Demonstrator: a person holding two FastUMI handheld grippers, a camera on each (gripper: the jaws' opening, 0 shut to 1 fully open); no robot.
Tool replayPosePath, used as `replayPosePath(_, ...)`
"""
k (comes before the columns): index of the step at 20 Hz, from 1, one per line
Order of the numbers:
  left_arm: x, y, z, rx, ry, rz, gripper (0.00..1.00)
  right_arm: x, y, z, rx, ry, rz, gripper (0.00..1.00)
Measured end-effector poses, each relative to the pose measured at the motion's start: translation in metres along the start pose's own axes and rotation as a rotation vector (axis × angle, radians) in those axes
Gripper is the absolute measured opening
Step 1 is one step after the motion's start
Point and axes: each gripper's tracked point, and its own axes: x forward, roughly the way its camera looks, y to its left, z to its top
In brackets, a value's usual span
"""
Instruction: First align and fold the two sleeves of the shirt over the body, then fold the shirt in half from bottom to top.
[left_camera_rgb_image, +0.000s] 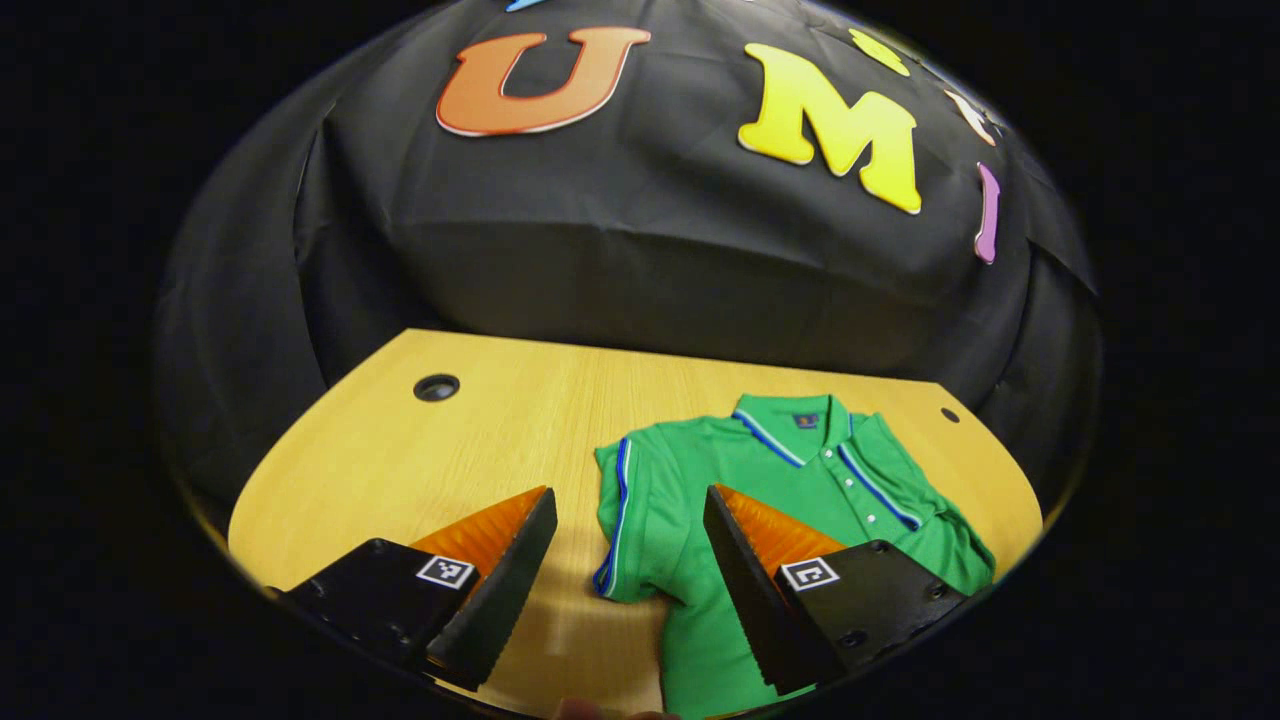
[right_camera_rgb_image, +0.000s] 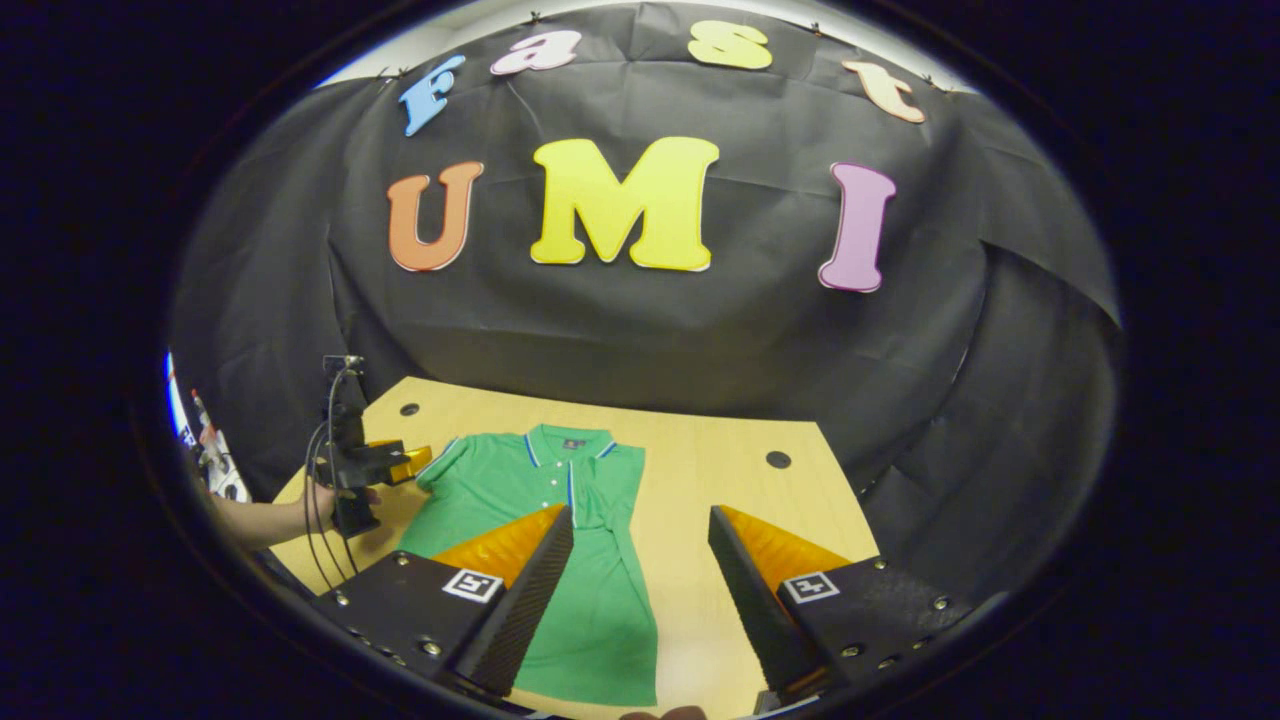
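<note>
The green shirt (right_camera_rgb_image: 560, 540) lies flat on the wooden table (right_camera_rgb_image: 720, 500), with one sleeve (right_camera_rgb_image: 605, 490) already folded over the body. The right gripper (right_camera_rgb_image: 640, 590) hovers above its hem, jaws spread and holding nothing. The left gripper (left_camera_rgb_image: 630, 580) also has spread jaws, over the other sleeve (left_camera_rgb_image: 625, 520).

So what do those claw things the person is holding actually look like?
Each claw has two wedge-shaped fingers with ridged inner faces, bolted to black blocks that each carry a small square black-and-white marker. The left claw, seen farther off in the right gripper view, sits on a black handle with dark cables looping down from it.
</note>
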Motion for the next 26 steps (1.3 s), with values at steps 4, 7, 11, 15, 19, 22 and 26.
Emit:
replayPosePath(4,0.022,0.003,-0.023,0.025,0.069,-0.019,0.94,0.0,-0.003,-0.012,0.029,0.025,-0.019,0.86)
replayPosePath(7,0.028,0.001,-0.032,0.029,0.093,-0.045,0.87,0.002,0.0,-0.019,0.052,0.039,-0.023,0.86)
replayPosePath(11,0.032,0.004,-0.035,0.045,0.104,-0.047,0.71,0.003,-0.001,-0.026,0.07,0.053,-0.028,0.86)
replayPosePath(15,0.032,0.011,-0.036,0.067,0.107,-0.035,0.56,0.005,-0.007,-0.038,0.119,0.079,-0.047,0.86)
replayPosePath(19,0.031,0.019,-0.036,0.087,0.109,0.01,0.2,0.005,-0.015,-0.049,0.142,0.104,-0.065,0.86)
replayPosePath(22,0.027,0.009,-0.032,0.087,0.102,-0.025,0.12,0.007,-0.02,-0.05,0.151,0.101,-0.081,0.86)
replayPosePath(26,0.016,0.003,0.001,0.118,0.009,-0.037,0.04,0.006,-0.027,-0.053,0.146,0.102,-0.11,0.86)
